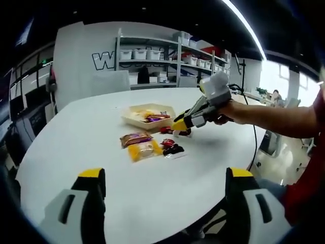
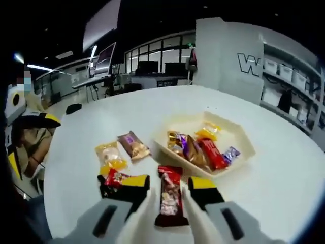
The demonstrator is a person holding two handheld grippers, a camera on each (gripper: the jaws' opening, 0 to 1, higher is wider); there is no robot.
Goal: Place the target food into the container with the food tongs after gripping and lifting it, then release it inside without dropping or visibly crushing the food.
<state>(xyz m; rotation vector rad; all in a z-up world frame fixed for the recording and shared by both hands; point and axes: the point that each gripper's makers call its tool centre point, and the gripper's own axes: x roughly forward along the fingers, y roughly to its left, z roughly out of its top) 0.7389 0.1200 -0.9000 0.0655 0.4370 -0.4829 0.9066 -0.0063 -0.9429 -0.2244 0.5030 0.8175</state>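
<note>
Red packet (image 2: 170, 195): lay flat on the white surface (image 2: 284, 173), long axis running away from the camera toward the tray (image 2: 246, 147), between the right claw's (image 2: 169, 187) jaws.
Right claw: spread wide, not touching the packet.
Left claw (image 1: 165, 178): wide apart, grasping nothing.
Tray: held several wrapped snacks.

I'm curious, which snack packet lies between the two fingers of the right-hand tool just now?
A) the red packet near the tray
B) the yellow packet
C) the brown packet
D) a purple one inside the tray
A: in the right gripper view, the red packet lies lengthwise between the fingers of the right gripper, just outside the tray, while the brown packet and yellow packet lie farther off.
</note>
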